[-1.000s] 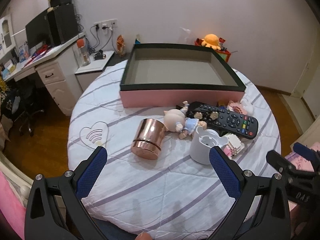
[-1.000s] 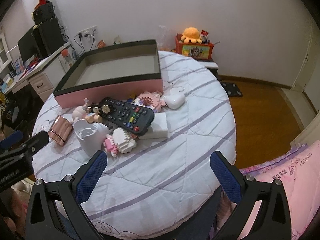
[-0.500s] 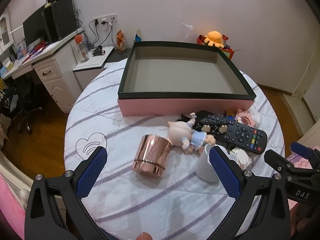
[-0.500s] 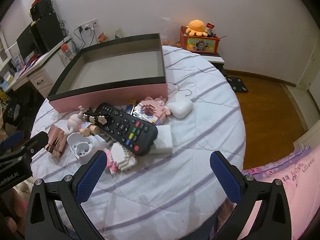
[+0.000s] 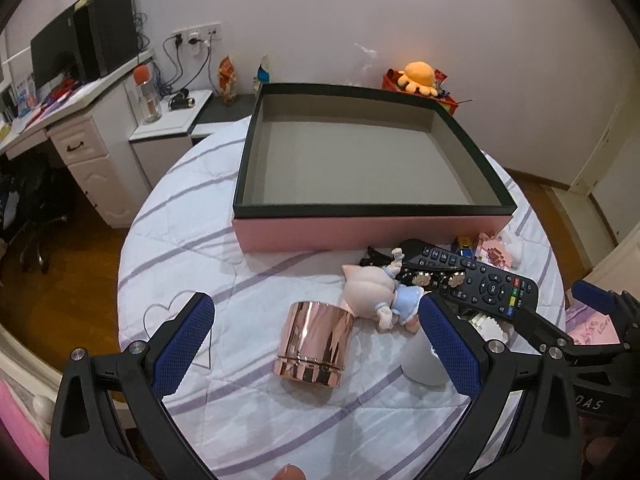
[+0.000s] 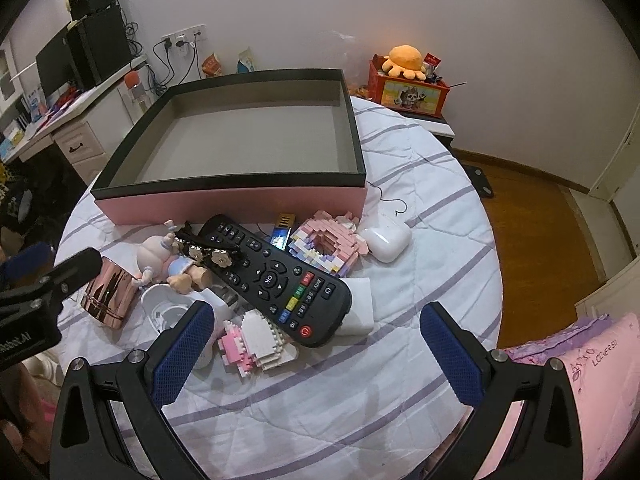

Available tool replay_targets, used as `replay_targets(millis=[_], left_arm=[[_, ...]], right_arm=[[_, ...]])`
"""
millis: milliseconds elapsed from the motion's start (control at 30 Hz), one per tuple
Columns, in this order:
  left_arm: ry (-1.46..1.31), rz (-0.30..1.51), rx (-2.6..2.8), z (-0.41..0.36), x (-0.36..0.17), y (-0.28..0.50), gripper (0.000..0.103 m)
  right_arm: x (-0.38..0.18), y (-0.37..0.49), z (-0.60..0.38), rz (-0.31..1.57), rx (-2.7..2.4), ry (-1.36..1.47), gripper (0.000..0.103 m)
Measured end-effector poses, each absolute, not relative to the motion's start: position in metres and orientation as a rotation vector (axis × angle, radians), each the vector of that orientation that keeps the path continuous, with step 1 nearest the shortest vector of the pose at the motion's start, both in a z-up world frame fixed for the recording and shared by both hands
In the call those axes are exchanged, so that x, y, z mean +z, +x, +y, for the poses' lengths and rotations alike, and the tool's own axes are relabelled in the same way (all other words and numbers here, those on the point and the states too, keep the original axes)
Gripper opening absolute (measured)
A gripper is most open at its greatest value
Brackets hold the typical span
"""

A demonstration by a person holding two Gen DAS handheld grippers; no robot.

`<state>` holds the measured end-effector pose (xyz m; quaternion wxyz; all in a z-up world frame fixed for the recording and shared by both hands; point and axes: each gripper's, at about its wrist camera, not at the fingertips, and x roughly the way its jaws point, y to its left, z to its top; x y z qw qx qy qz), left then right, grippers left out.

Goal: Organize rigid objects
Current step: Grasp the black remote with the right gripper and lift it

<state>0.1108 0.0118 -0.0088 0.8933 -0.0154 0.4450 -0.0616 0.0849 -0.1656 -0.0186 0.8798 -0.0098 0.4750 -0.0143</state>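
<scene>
in front of the pink box [image 5: 372, 232], on the round table [image 5: 192, 240], i see the loose items: rose-gold cup [image 5: 314, 346] on its side nearest the box's left end, pig doll [image 5: 376, 290] touching it, black remote [image 6: 280, 276] lying across the doll and brick models. my left gripper [image 5: 318, 338] hangs wide open above the cup, holding nothing; my right gripper [image 6: 314, 350] likewise gapes empty near the remote's lower end. the box interior holds nothing.
</scene>
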Motion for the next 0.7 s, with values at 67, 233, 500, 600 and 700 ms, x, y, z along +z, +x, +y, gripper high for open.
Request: replay_targets(millis=[67,233,500,600,700], left_arm=[[-0.034,0.919,-0.126,0.013,-0.008,0.112,0.103],[-0.056,0.926,-0.096,0.013,-0.011,0.111,0.103],[-0.077,0.937,0.005,0.012,-0.014,0.106,0.103],[-0.063,0.950,0.017,0.007,-0.015,0.108,0.103],[-0.056,0.950,0.011,0.003,-0.015,0.110,0.103]], right_arm=[[-0.019,0.086,-0.163,0.989,-0.026,-0.033,0.103],[-0.018,0.091,-0.158,0.978,0.012,-0.084,0.103],[-0.027,0.107,-0.159,0.963,0.123,-0.185,0.103],[-0.032,0.113,-0.157,0.966,0.153,-0.243,0.102],[-0.039,0.116,-0.154,0.989,0.186,-0.281,0.098]])
